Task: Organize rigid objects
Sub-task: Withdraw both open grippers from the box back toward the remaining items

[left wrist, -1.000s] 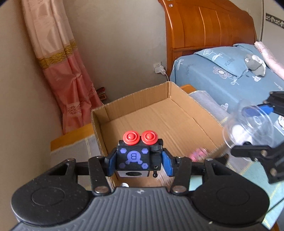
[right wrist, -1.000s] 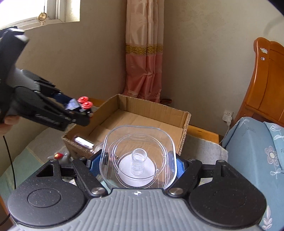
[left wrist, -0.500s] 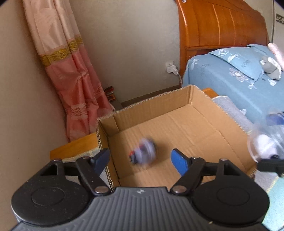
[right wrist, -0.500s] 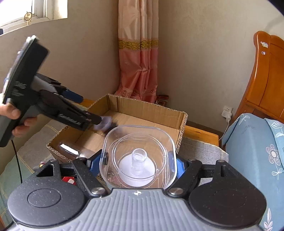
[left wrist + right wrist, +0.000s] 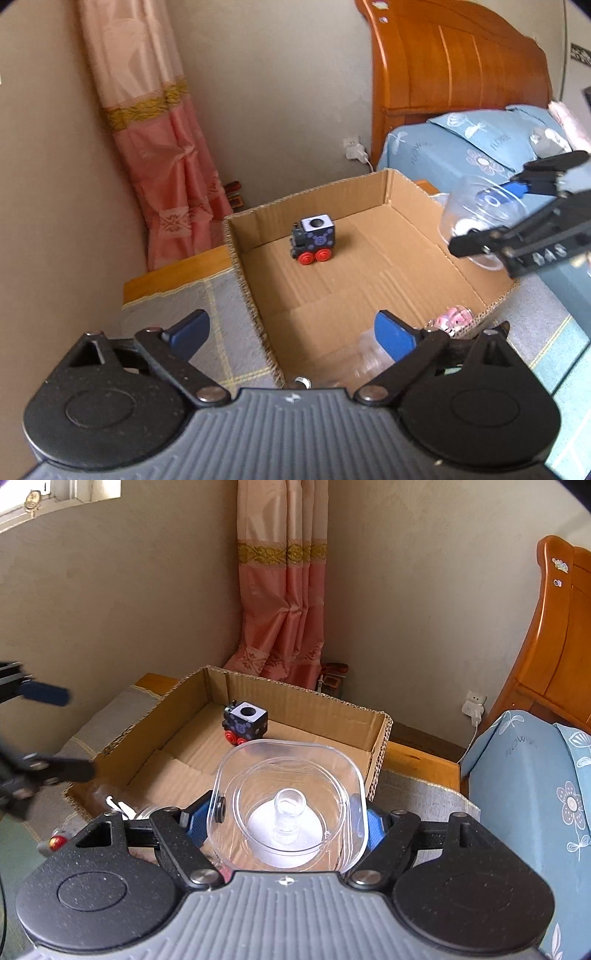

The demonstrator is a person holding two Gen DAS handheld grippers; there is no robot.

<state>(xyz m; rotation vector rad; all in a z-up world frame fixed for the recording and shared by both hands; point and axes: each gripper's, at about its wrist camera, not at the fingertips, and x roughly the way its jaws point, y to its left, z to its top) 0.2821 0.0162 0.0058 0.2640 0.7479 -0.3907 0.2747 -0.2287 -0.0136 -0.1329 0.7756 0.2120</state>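
A small black and blue toy train (image 5: 313,240) with red wheels stands upright on the floor of an open cardboard box (image 5: 384,192), near its far left corner; it also shows in the right wrist view (image 5: 244,726). My left gripper (image 5: 291,328) is open and empty above the box's near left corner. My right gripper (image 5: 284,818) is shut on a clear plastic container (image 5: 288,805) and holds it over the box's near edge; it shows at the right in the left wrist view (image 5: 480,218).
A pink toy (image 5: 452,320) and a clear object (image 5: 364,354) lie near the box's front wall. A small red and grey toy (image 5: 55,843) lies outside the box. A bed (image 5: 480,147) with a wooden headboard stands to the right, a curtain (image 5: 284,602) behind.
My left gripper opened and let go of the toy train, which dropped into the box and came to rest upright. The left gripper drew back. The right gripper kept its hold.
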